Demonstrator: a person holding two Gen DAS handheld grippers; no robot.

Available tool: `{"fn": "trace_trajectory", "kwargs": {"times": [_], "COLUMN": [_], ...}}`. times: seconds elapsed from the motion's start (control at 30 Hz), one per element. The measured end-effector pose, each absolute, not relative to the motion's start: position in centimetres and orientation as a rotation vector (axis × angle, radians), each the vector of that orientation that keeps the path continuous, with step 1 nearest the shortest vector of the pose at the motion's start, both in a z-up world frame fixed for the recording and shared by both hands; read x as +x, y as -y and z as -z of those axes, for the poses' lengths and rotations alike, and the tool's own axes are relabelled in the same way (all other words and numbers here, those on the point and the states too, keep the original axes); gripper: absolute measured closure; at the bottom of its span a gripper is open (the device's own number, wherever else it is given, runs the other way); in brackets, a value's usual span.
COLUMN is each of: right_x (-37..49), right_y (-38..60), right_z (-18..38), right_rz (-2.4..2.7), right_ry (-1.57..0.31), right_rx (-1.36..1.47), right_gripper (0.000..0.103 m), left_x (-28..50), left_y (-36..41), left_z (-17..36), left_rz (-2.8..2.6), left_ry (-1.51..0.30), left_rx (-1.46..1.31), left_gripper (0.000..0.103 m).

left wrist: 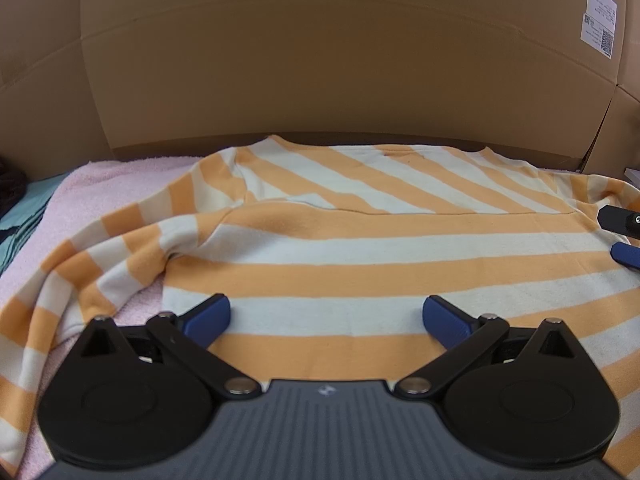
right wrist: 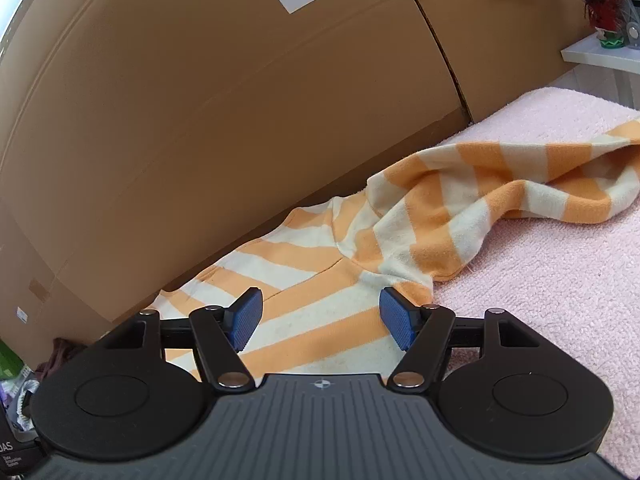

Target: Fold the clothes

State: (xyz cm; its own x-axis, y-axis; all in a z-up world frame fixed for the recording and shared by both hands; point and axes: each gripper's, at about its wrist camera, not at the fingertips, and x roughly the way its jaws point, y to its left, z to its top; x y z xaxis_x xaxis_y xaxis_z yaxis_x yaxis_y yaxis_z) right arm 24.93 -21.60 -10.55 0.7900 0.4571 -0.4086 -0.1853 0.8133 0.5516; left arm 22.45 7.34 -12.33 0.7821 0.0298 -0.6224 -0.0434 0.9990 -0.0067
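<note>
Your striped sweater [left wrist: 360,248] lies flat on the pink towel [right wrist: 540,280], one sleeve [right wrist: 500,196] bunched to the side. It's soft and floppy; pinch that sleeve near its cuff. Both left gripper [left wrist: 326,318] and right gripper [right wrist: 320,318] jaws stand spread, empty.

The left gripper [left wrist: 326,318] hangs just above an orange-and-cream striped sweater [left wrist: 360,256], its two blue pads set wide apart with only flat cloth showing in the gap between them. The sweater spreads ahead of the gripper across a pink towel [left wrist: 100,188], with its far part folded toward the gripper so the stripes there run at a slant. One sleeve [left wrist: 100,264] trails off to the gripper's left, bunched where it meets the body. Beyond the sweater stands a wall of brown cardboard [left wrist: 320,60] bearing a white label [left wrist: 599,18] far to the upper right. At the right edge, level with the middle of the sweater, the tips of the right gripper [left wrist: 624,236] reach in over the cloth.
</note>
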Motion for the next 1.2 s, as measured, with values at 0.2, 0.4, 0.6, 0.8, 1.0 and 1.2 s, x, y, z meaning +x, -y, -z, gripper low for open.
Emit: {"fn": "trace_trajectory", "kwargs": {"times": [0.2,0.4,0.6,0.8,1.0,1.2], "right_x": [24.98,24.72,24.83,24.73,24.55,24.55], "right_y": [21.06,20.74,21.17,21.15,21.1,21.04], "right_z": [10.35,10.12,10.25,10.28,10.25,10.22], "right_rz": [-0.358,-0.351,-0.355,-0.356,-0.36,-0.374], "right_ry": [-0.564,-0.568,-0.569,-0.568,-0.566,-0.568], "right_rx": [0.483,0.443,0.451,0.452,0.451,0.447], "right_gripper": [0.034,0.034,0.034,0.034,0.031,0.027], "left_x": [22.46,22.46,22.47,22.49,22.47,22.43], "left_y": [-7.33,-7.3,-7.28,-7.24,-7.21,-7.69], "left_z": [12.32,12.31,12.29,12.27,12.28,11.93], "left_rz": [-0.04,-0.041,-0.041,-0.042,-0.041,0.019], "left_ry": [-0.672,-0.671,-0.671,-0.671,-0.671,-0.688], "left_rx": [-0.021,-0.022,-0.022,-0.021,-0.022,-0.012], "left_gripper": [0.001,0.001,0.001,0.001,0.001,0.001]}}
